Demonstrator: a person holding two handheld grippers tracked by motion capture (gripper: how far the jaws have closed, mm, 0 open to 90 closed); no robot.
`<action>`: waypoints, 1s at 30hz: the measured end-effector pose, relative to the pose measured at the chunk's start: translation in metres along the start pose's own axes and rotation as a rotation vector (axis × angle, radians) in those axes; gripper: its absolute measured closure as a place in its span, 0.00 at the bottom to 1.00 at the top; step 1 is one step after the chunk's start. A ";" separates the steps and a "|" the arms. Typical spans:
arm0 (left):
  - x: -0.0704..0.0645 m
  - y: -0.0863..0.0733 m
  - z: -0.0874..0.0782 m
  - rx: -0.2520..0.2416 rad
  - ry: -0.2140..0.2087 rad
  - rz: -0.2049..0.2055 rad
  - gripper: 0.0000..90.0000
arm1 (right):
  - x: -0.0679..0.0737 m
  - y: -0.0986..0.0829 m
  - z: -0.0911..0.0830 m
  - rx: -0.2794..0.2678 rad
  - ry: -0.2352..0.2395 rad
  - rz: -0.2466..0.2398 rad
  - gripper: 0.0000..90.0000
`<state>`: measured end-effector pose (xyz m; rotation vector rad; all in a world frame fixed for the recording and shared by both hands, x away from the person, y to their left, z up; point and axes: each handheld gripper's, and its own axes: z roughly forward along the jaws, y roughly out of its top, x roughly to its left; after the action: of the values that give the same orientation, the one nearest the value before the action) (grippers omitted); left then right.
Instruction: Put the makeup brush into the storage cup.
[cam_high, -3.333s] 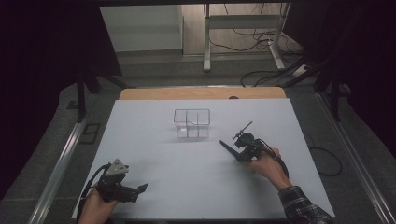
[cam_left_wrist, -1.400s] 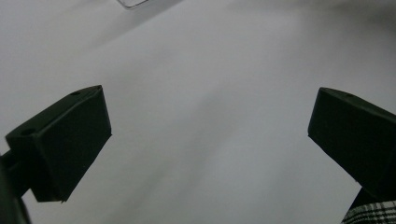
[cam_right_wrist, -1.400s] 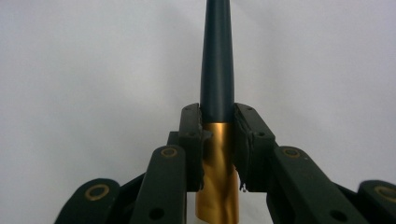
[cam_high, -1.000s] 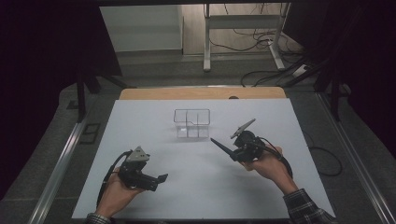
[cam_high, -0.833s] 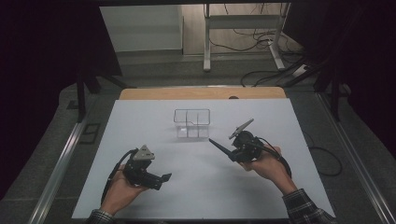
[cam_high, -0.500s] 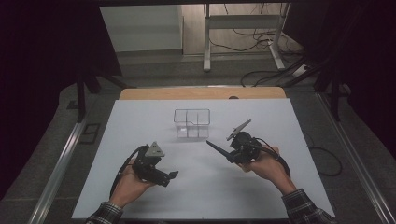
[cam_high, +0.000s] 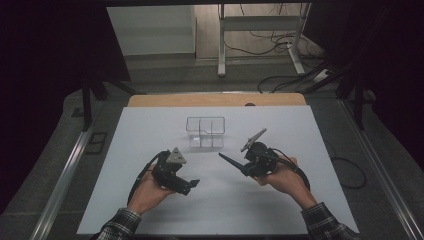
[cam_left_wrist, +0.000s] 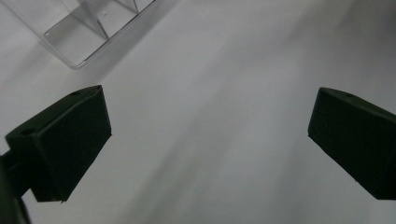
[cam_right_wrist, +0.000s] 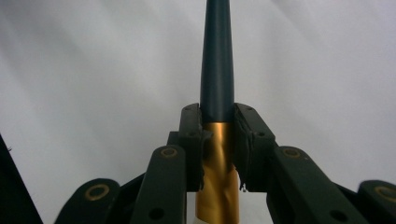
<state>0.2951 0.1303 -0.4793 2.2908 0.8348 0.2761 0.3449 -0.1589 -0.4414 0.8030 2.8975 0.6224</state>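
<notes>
Near the table's centre, at about twelve o'clock from both hands, sits the clear divided box (cam_high: 205, 131), and its compartments look empty, so by the look of it the job of loading it has hardly begun. Over at four o'clock from the box, the right gripper (cam_high: 248, 159) has its jaws clamped tight on a pen (cam_high: 231, 162), dark tapered barrel pointing out toward nine o'clock, well short of the box. The right gripper view gives the close-up: the pen (cam_right_wrist: 217, 74) is pinched just where the dark barrel meets a gold section, held dead straight along the jaws. At seven o'clock from the box, the left gripper (cam_high: 189, 184) hangs over the white table (cam_high: 300, 130), and its own view shows both black jaws spread wide with nothing between them, the box (cam_left_wrist: 88, 28) up at eleven o'clock. Judging by that, the pen's trip into a compartment is what remains.
</notes>
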 end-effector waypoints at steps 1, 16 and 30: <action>0.000 0.002 0.002 0.002 -0.002 0.011 0.00 | 0.002 0.001 0.000 0.001 0.005 -0.005 0.82; -0.008 0.020 0.020 0.000 -0.027 0.061 0.00 | 0.010 0.006 0.000 0.006 0.035 -0.033 0.82; -0.015 0.031 0.034 0.011 -0.042 0.105 0.00 | 0.020 0.010 0.002 0.022 0.067 -0.065 0.82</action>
<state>0.3125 0.0851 -0.4842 2.3467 0.6979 0.2696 0.3324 -0.1401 -0.4385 0.7006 2.9827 0.6240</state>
